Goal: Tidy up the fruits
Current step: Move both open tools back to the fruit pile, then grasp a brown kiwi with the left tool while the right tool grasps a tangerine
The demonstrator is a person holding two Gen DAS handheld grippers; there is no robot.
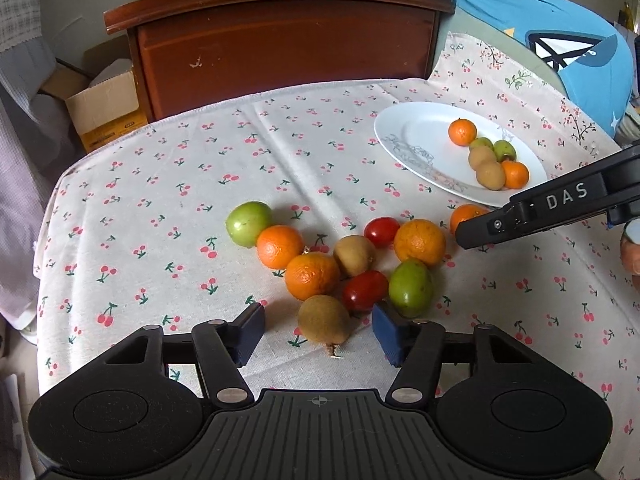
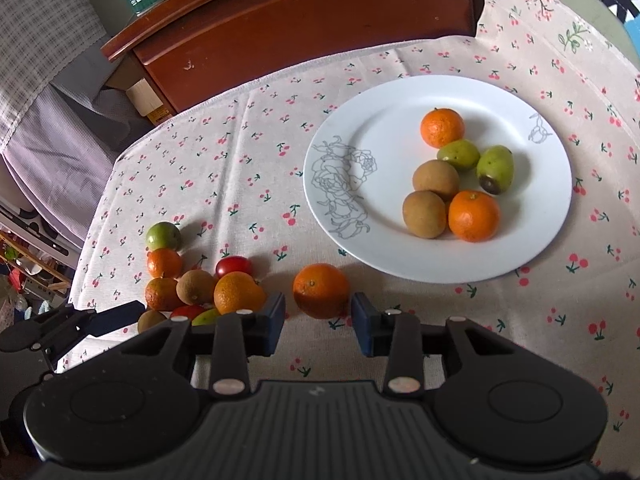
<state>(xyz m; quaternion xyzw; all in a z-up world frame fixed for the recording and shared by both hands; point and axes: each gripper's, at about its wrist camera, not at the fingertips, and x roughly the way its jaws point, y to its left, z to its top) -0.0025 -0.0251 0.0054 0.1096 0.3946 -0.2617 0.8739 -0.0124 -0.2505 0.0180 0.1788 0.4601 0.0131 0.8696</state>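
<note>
Left gripper half open around the near kiwi, pads not touching. Right gripper narrowly straddles an orange beside the plate, no contact visible. Risk: round fruit squirts out when we close off-centre.

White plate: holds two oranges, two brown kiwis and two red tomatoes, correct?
Not quite. The white plate with the grey flower outline holds two oranges, two brown kiwis and two green fruits, not red tomatoes. The right wrist view shows the red tomatoes lie off the plate, in the pile on the cherry-print tablecloth.
</note>
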